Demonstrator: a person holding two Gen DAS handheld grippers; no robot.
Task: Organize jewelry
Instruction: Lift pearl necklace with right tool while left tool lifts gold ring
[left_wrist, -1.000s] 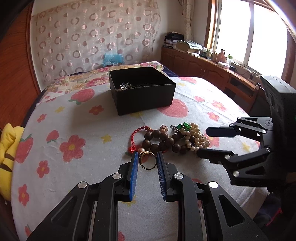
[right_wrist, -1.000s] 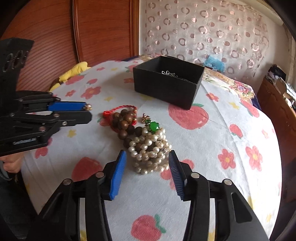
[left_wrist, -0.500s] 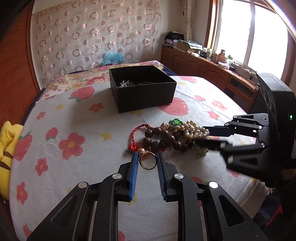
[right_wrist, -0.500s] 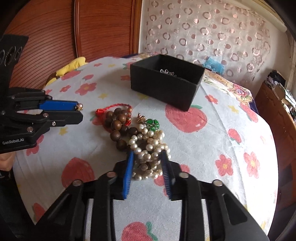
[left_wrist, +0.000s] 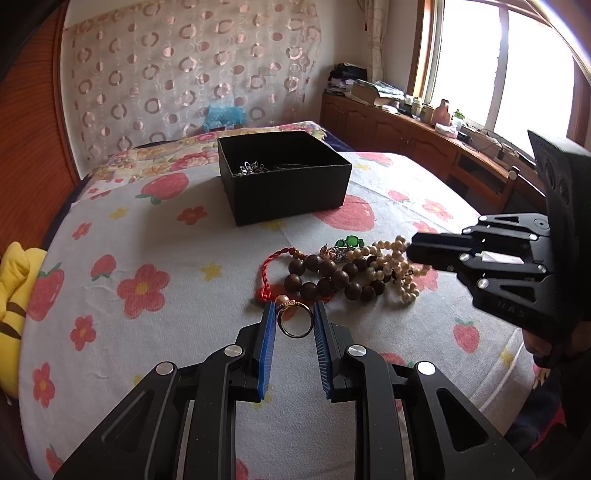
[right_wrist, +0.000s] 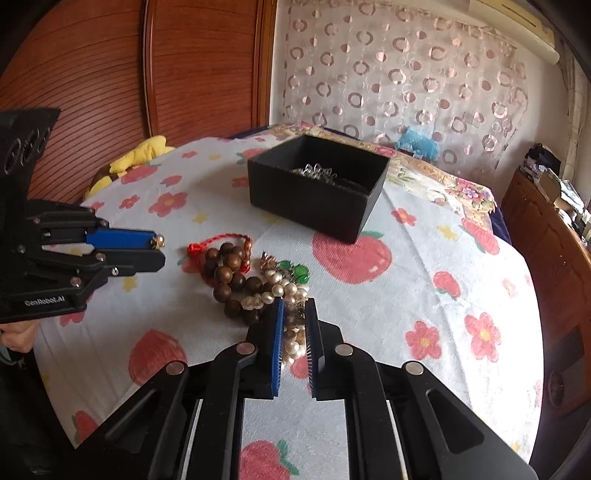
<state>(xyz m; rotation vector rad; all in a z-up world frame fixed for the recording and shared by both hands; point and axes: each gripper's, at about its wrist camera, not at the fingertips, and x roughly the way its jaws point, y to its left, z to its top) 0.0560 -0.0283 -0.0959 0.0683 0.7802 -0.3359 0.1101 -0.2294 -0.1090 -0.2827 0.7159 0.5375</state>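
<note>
My left gripper (left_wrist: 294, 314) is shut on a gold ring (left_wrist: 293, 320) and holds it above the flowered cloth. My right gripper (right_wrist: 294, 308) is shut on the white pearl strand (right_wrist: 291, 332) in the jewelry pile; it shows at the right of the left wrist view (left_wrist: 417, 251). The pile also holds a brown wooden bead bracelet (left_wrist: 328, 277), a red cord (left_wrist: 271, 271) and a green gem piece (left_wrist: 349, 242). A black open box (left_wrist: 282, 181) with silver jewelry inside stands beyond the pile; it also shows in the right wrist view (right_wrist: 317, 192).
The round table has a white cloth (left_wrist: 147, 240) with red flowers and strawberries. A yellow plush (left_wrist: 14, 280) lies at the left edge. A wooden cabinet (left_wrist: 424, 144) with clutter runs under the window at right. A wooden panel (right_wrist: 110, 74) stands behind.
My right gripper has moved onto the pearl strand and closed on it. My left gripper still holds the ring and has lifted slightly.
</note>
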